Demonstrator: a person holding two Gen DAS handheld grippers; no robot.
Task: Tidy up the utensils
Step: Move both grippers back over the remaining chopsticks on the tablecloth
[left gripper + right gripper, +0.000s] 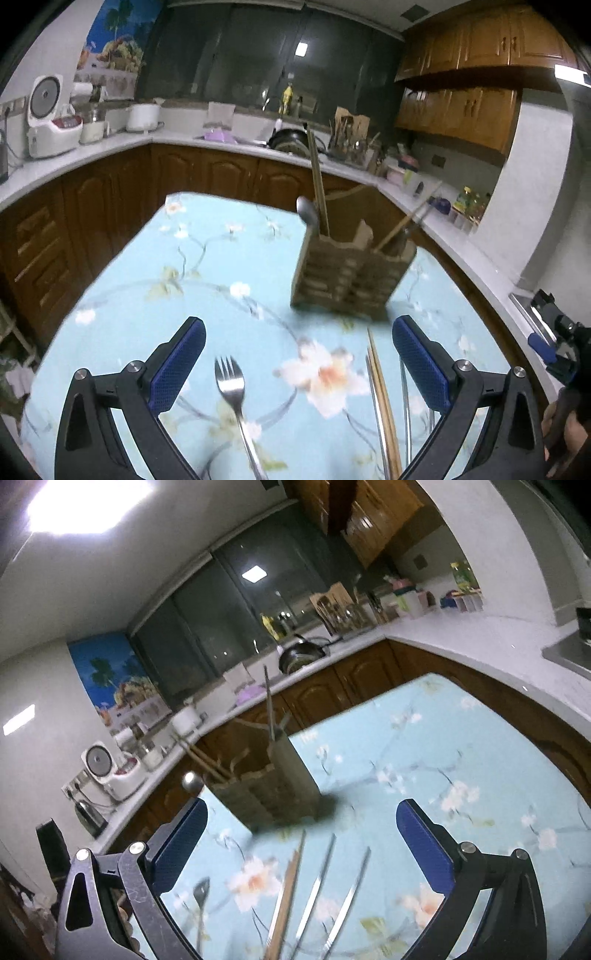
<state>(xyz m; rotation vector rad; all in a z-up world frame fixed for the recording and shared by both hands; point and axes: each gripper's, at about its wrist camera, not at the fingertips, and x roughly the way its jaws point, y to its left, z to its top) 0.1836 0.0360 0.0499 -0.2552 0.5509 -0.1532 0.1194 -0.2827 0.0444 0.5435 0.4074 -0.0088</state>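
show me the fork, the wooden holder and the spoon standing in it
fork (229, 382), left wrist view, on its head below the tines.
holder (347, 275), left wrist view, on its slatted front wall.
spoon (307, 211), left wrist view, on its bowl, above the holder's rim.

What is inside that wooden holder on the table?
The wooden holder holds a metal spoon, bowl up, and upright wooden chopsticks in one compartment; more handles lean in another. Its walls hide their lower ends.
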